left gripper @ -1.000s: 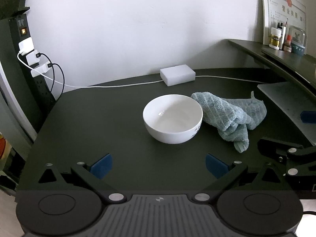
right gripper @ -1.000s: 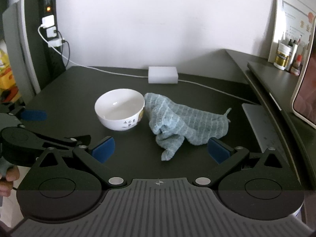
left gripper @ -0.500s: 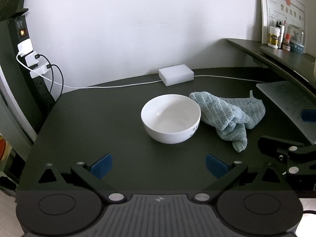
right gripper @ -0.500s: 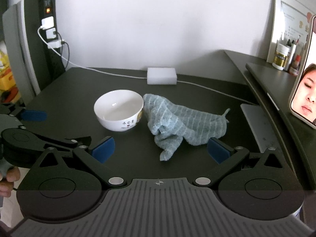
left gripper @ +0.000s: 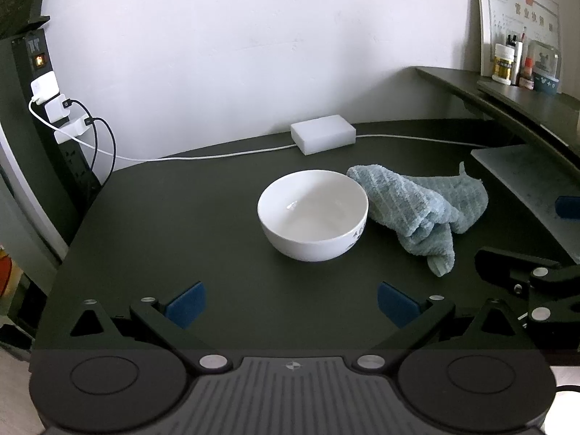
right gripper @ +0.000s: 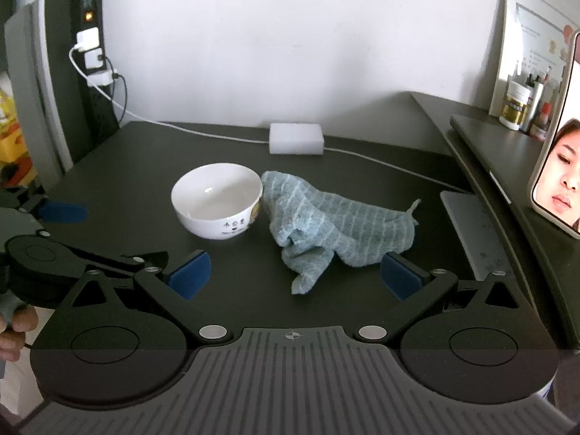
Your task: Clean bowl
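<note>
A white bowl [left gripper: 313,214] [right gripper: 217,199] stands upright and looks empty in the middle of the dark table. A crumpled blue-grey striped cloth [left gripper: 417,210] [right gripper: 326,224] lies against the bowl's right side. My left gripper [left gripper: 290,302] is open, low over the table's near edge, short of the bowl. My right gripper [right gripper: 295,277] is open too, nearer than the cloth, whose lowest corner lies between the blue pads. Neither gripper touches anything. In the right wrist view the left gripper's body [right gripper: 54,257] shows at the left, held by a hand [right gripper: 14,326].
A white block [left gripper: 322,134] and a white cable [left gripper: 217,154] lie at the table's back edge. A power strip with plugs [left gripper: 54,108] stands at the left. At the right are a raised shelf with bottles [left gripper: 507,65], a phone [right gripper: 558,166] and a grey pad [right gripper: 478,232].
Both views have shifted slightly: the bowl and cloth sit a little lower and more to the left. The phone has come into the right wrist view. Bowl and cloth have not moved.
</note>
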Demonstrator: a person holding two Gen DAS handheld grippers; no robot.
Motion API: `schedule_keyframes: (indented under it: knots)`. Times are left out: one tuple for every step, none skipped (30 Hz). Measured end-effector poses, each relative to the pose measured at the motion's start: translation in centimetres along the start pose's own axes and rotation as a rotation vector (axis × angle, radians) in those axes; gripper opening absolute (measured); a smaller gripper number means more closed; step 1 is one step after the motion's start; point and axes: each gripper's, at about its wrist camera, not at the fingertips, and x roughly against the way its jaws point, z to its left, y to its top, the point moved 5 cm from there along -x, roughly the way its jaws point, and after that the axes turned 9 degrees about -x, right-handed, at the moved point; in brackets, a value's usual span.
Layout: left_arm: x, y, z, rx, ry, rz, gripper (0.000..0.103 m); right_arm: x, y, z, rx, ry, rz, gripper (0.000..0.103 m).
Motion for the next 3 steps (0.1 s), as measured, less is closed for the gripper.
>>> schedule_keyframes:
  knots:
    - [0.01,-0.04,0.0,0.0,-0.001,0.001,0.1,0.0,-0.01,0.0,0.0,0.001,0.001,0.103]
    - [0.03,-0.05,0.0,0.0,-0.002,0.0,0.1,0.0,-0.03,0.01,0.0,0.002,0.001,0.103]
    - [0.06,-0.05,0.0,0.001,-0.002,0.001,0.1,0.02,-0.03,0.02,-0.001,0.002,0.001,0.103]
